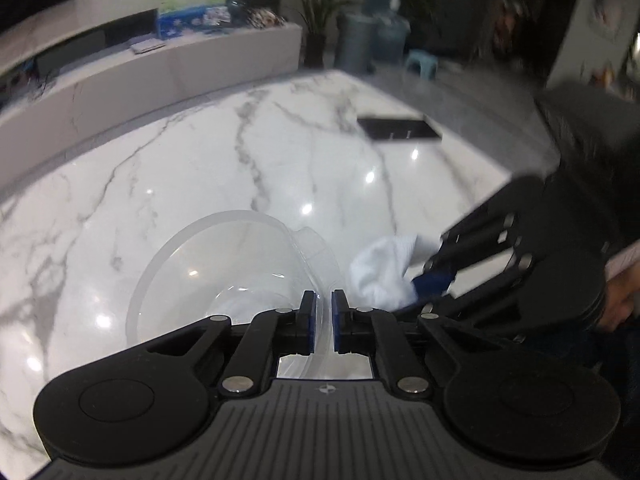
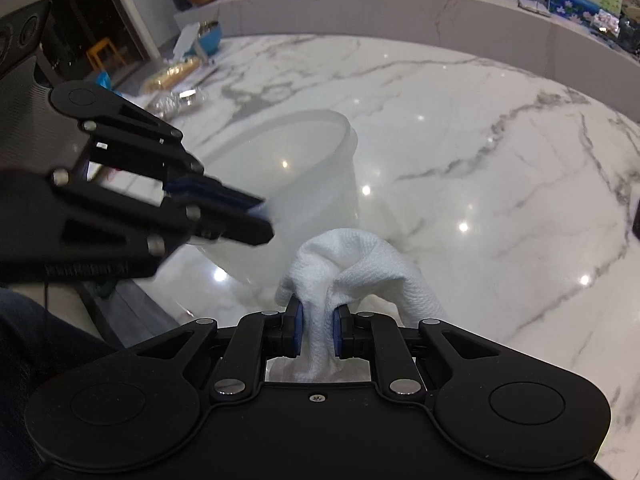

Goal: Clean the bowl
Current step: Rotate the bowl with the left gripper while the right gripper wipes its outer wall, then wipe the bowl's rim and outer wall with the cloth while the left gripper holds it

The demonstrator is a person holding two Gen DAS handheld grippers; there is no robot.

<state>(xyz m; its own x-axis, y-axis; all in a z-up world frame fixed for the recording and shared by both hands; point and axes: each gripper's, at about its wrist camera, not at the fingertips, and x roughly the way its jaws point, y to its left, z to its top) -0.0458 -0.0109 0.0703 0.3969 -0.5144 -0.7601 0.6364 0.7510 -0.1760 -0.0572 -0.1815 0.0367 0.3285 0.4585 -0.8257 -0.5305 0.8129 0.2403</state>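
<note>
here, left gripper (image 1: pixel 323 322) clamped narrow on the near rim of the clear plastic bowl (image 1: pixel 224 272), tilted above the marble table (image 1: pixel 248 152). right gripper (image 2: pixel 317 332) pinched on a white cloth (image 2: pixel 352 264), just right of the bowl.

bowl (image 1: pixel 224 272) over the table (image 1: pixel 200 168), cloth (image 1: pixel 380 276) just right of it, tray (image 1: pixel 400 128) behind
</note>
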